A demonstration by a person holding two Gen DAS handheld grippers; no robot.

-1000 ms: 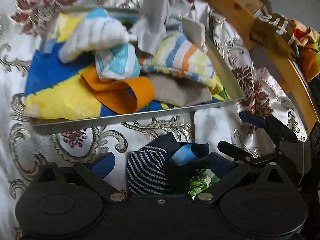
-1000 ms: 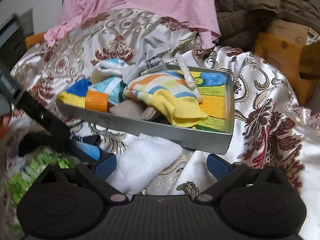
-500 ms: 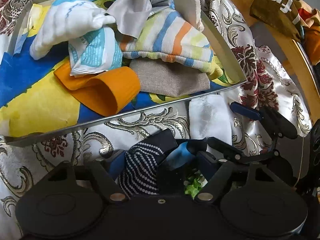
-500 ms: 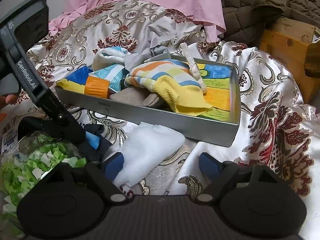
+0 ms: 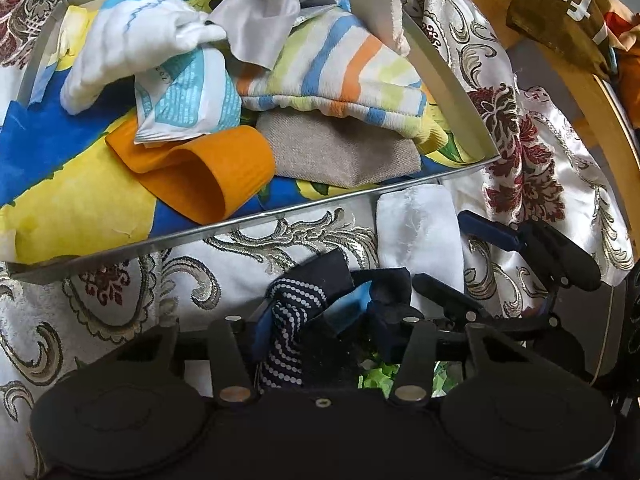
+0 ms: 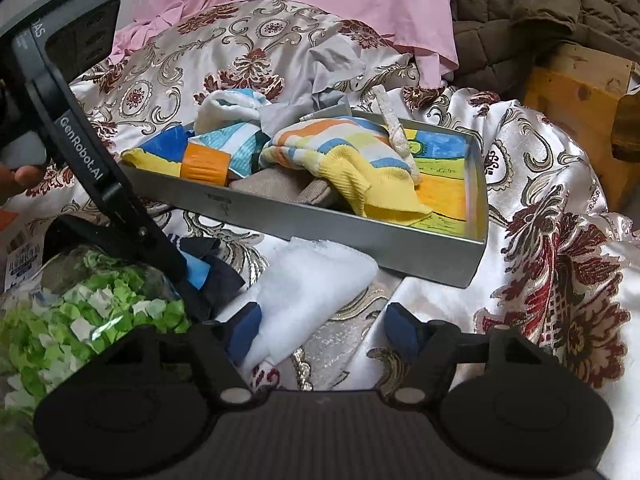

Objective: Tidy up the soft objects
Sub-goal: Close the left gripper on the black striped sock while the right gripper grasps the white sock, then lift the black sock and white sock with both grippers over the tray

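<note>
The left gripper had just been closing, and its blue-padded fingers pressed in on a bunched navy cloth with white dots and a light-blue patch, which lay on the floral satin bedspread just in front of the metal tray. The right gripper had also just been closing, but its jaws stood apart — one blue finger touched the edge of a white cloth that lay between them, while the other finger stood clear of it, so nothing was clamped. That white cloth rested on the bedspread, its far corner just beside the tray's near wall. In the tray sat a heap of soft things: an orange fabric band, a striped cloth in blue, orange and yellow, a folded beige cloth partly under it, a white-and-blue printed piece, a white sock-like item and a grey cloth draped over the far rim. In the right wrist view, a bag of green and white scraps lay at the left, under the body of the left gripper. A pink garment and a quilted olive jacket lay behind the tray, with a wooden piece at the right.
</note>
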